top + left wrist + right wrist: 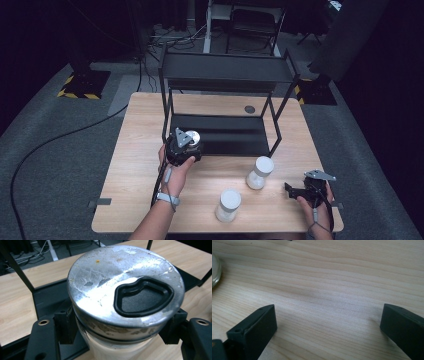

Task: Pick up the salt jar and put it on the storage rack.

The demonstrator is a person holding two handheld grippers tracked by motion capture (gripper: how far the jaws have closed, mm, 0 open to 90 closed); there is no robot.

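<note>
- Your left gripper [192, 143] is a squat black block with a grey three-cornered plate on top; that plate has three small dark holes.
- Its two black jaws are square-ended blocks; behind each sits a flat black arm with a brass-ringed screw hole.
- A black cable trails from it along your forearm, through a small grey piece, down to the pale band on your left wrist [167, 198].
- Your right gripper [288, 188] is black too, topped by the same grey plate.
- Its jaws are matte black, blunt blocks; one has tiny holes in its upper face.
</note>
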